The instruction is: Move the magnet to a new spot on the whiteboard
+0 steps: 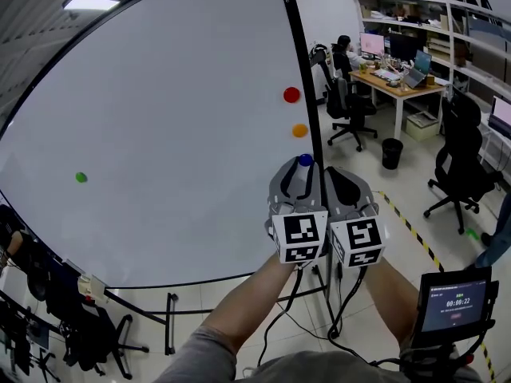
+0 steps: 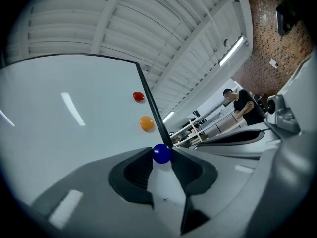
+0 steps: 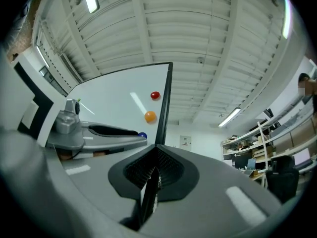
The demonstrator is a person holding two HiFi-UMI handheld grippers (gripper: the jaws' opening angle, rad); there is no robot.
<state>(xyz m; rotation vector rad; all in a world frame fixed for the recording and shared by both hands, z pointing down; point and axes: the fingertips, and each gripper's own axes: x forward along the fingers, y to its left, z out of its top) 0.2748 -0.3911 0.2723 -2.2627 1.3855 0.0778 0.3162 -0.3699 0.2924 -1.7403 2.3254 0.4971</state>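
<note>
We have the blue magnet (image 2: 162,153) pinched in the left gripper's (image 1: 301,168) jaw tips, at the whiteboard's (image 1: 160,134) right edge, below the orange magnet (image 1: 299,130). Right gripper (image 3: 157,150) is clenched on nothing.

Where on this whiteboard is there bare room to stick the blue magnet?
The whiteboard is bare across its wide middle, between the green magnet near the left edge and the red magnet and orange magnet by the right frame. Above and below the green magnet is free too. Crowded only along the right edge, by that pair.
</note>
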